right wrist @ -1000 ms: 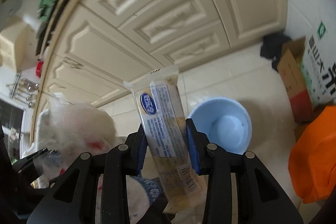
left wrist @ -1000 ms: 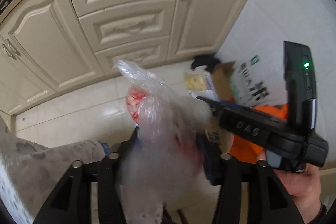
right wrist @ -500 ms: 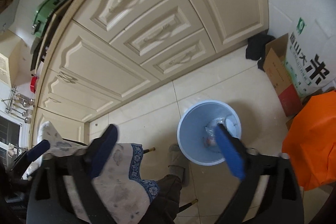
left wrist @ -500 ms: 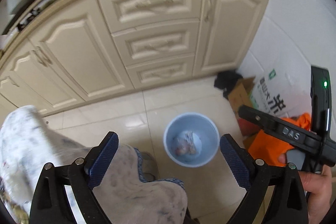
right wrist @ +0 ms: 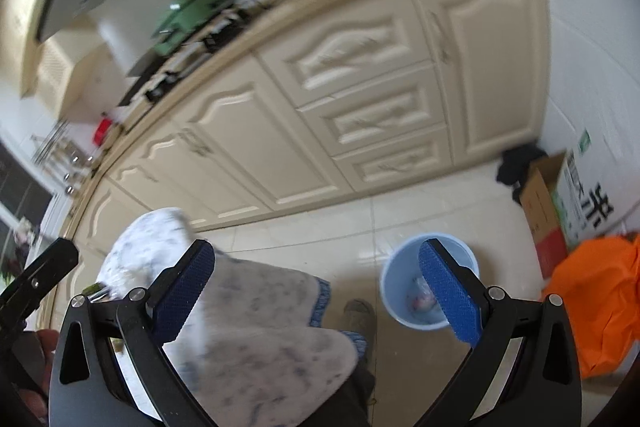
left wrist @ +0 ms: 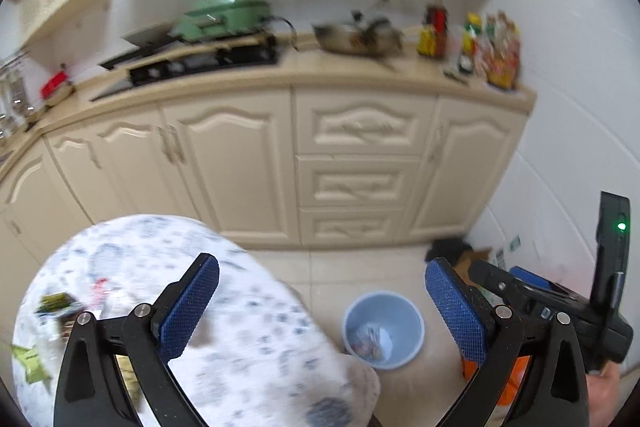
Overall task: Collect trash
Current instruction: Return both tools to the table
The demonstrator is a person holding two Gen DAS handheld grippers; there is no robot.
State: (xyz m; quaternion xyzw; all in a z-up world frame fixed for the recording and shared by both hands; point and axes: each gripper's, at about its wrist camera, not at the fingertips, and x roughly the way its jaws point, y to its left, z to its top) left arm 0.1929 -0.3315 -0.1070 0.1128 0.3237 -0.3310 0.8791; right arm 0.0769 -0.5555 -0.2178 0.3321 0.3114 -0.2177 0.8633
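A light blue bin (left wrist: 383, 330) stands on the tiled floor with wrappers and a plastic bag inside; it also shows in the right wrist view (right wrist: 428, 287). My left gripper (left wrist: 322, 301) is open and empty, raised above the round table with a patterned white cloth (left wrist: 224, 343). Green wrappers (left wrist: 56, 305) lie on the cloth at the far left. My right gripper (right wrist: 316, 293) is open and empty, high above the table edge (right wrist: 256, 323) and the bin. The right gripper's body shows in the left wrist view (left wrist: 560, 307).
Cream kitchen cabinets (left wrist: 360, 167) run along the back, with a worktop carrying a green pot (left wrist: 224, 15), a pan and bottles. A cardboard box (right wrist: 544, 203), a white sack and an orange bag (right wrist: 596, 307) stand by the right wall.
Both grippers let go of their trash, the plastic bag and the snack wrapper, which now lie in the bin. Both have opened and lifted up and back, showing the worktop.
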